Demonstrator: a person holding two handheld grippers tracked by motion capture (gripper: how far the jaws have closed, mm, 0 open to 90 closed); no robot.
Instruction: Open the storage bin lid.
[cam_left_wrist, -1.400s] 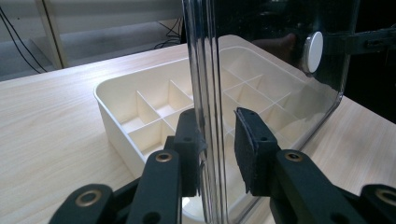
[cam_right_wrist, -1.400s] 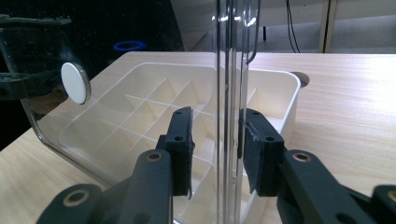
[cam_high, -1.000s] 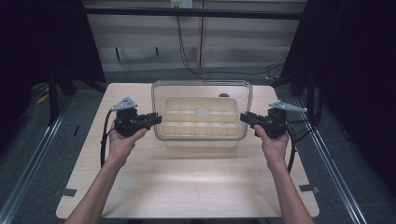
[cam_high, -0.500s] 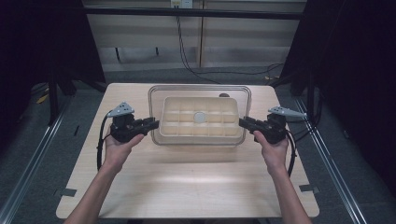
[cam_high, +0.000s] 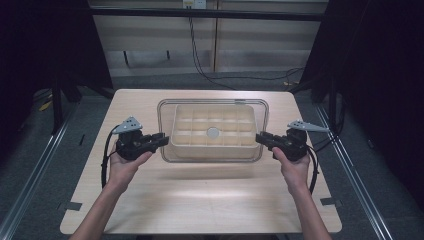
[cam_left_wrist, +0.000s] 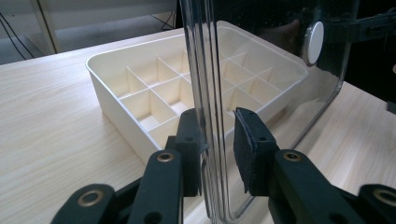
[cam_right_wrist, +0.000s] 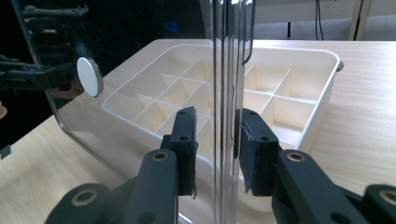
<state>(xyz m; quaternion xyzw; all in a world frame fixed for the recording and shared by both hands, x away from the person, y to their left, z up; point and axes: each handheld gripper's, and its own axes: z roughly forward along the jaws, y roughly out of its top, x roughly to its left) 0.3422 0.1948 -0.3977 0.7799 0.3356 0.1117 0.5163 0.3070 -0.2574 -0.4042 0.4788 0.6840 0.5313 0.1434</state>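
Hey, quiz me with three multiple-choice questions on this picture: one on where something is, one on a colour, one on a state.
1. The round white knob sits where on the clear lid? A middle B corner C left edge
2. The divided tray is: A blue B cream C black
3. The left gripper is: A open beside the lid B shut on the lid's edge C shut on the tray

A: the knob shows at the lid's centre.
B: walls and dividers are cream.
B: its jaws clamp the lid's rim.

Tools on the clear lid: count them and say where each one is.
2. The left tool is clamped on the clear lid's left edge; the right tool is clamped on its right edge.
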